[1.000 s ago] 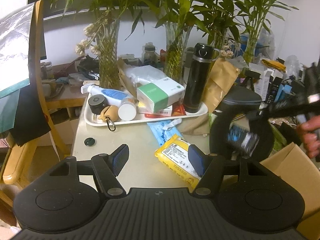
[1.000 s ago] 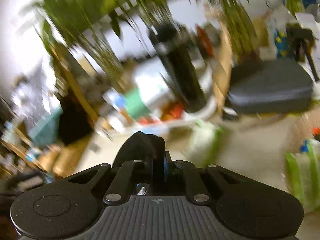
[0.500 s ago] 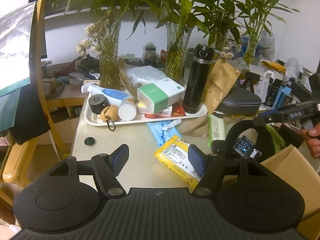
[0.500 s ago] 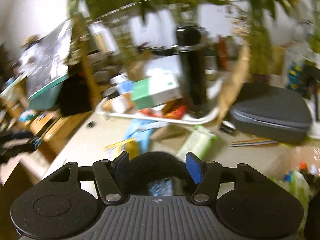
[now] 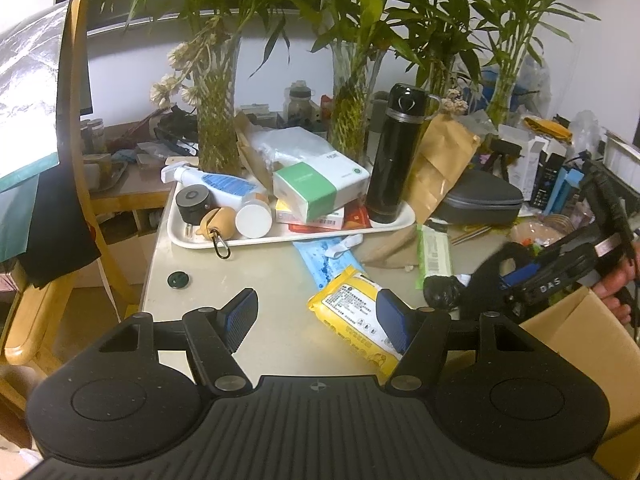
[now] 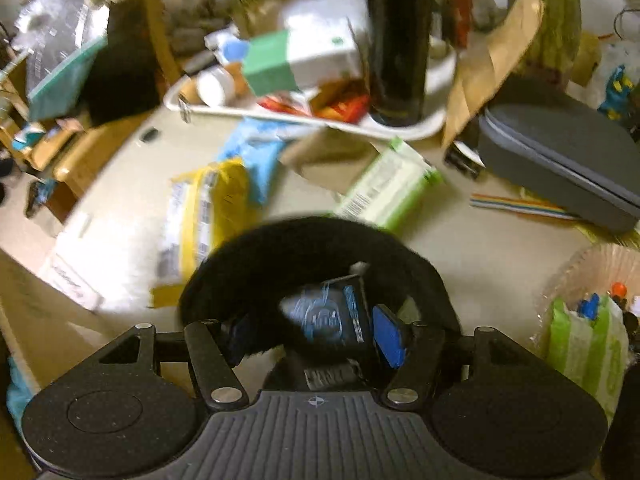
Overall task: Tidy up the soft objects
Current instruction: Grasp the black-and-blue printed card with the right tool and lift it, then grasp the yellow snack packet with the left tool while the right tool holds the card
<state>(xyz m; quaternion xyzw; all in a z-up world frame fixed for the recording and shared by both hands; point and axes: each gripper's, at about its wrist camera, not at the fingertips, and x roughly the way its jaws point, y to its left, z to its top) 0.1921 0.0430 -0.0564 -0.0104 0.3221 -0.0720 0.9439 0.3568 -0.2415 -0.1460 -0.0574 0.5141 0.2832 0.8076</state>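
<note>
My right gripper (image 6: 316, 336) is shut on a black U-shaped neck pillow (image 6: 312, 244) with a blue tag, held low over the table; it also shows in the left wrist view (image 5: 476, 284) with the right gripper (image 5: 520, 276) at the right. My left gripper (image 5: 316, 314) is open and empty above the table's front, its right pad (image 5: 390, 318) over a yellow wipes pack (image 5: 352, 308). A blue mask pack (image 5: 320, 254) and a green wipes pack (image 5: 434, 254) lie beyond.
A white tray (image 5: 188, 236) holds a black flask (image 5: 394, 152), a green-white box (image 5: 320, 186) and bottles. Plant vases (image 5: 216, 120) stand behind. A grey case (image 5: 480, 200) lies right. A cardboard box (image 5: 576, 344) stands front right, a wooden chair (image 5: 76, 160) left.
The right gripper has swung down and toward the table's front right with the neck pillow; its view turned from the tray to the tabletop. The left gripper has not moved.
</note>
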